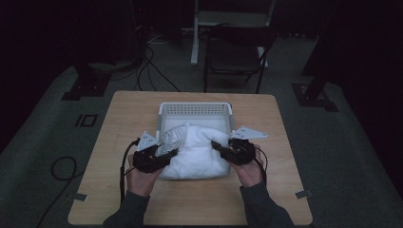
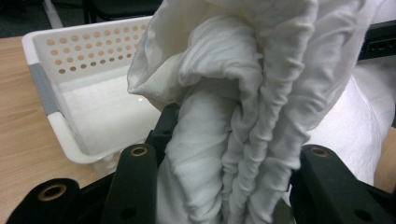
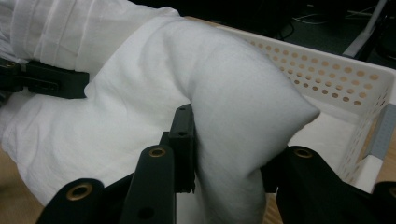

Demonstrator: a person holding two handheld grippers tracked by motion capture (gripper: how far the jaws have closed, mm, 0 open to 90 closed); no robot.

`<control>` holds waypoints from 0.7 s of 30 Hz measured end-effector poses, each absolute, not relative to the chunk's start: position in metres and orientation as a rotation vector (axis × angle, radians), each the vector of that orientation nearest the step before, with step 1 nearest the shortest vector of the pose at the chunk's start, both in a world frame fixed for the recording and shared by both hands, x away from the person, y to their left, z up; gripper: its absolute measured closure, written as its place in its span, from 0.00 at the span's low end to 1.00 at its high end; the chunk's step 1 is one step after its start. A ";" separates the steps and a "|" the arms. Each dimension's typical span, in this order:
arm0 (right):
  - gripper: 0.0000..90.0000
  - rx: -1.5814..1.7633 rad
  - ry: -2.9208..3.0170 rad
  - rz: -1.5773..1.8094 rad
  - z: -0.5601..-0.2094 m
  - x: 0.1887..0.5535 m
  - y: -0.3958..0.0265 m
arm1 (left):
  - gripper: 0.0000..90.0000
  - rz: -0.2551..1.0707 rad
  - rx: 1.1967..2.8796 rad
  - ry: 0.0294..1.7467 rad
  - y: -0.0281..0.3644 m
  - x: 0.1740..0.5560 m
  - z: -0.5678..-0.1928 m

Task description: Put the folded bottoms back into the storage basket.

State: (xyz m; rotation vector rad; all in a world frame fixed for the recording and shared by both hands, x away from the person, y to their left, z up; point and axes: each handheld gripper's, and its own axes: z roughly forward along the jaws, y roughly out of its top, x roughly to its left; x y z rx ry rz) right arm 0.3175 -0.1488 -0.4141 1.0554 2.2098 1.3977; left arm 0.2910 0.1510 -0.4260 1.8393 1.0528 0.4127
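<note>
The left claw [image 1: 167, 153] is pinched tight on a bunched, wrinkly fold of the white cloth [image 1: 197, 149]. You can see the fold squeezed between its two black jaws in the left gripper view. The right claw [image 1: 219, 146] is also clamped on the cloth, on a smooth puffy fold at the other side, as the right gripper view shows.

The cloth lies between the two claws, so each hand holds one end. Its long way runs from side to side, from one claw to the other. The far part of the cloth rests over the near edge of the white basket [image 1: 196, 108], and the near part sits on the counter [image 1: 123, 114]. The basket is just behind the cloth, away from the person. So I think the next move has to go forward, over the basket's low wall. Both hands look about the same distance from it.

Some things are hard to tell. The room is dark. The cloth covers the near wall of the basket and hides the claw tips. I cannot tell if the cloth is folded neatly or just bundled.
</note>
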 end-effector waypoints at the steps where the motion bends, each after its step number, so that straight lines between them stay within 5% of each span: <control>1: 0.75 1.055 2.209 1.397 -0.414 0.318 -0.149 | 0.64 0.414 1.841 1.051 0.151 0.292 -0.425; 21: 0.75 1.044 2.190 1.374 -0.401 0.332 -0.147 | 0.64 0.422 1.818 1.053 0.150 0.305 -0.417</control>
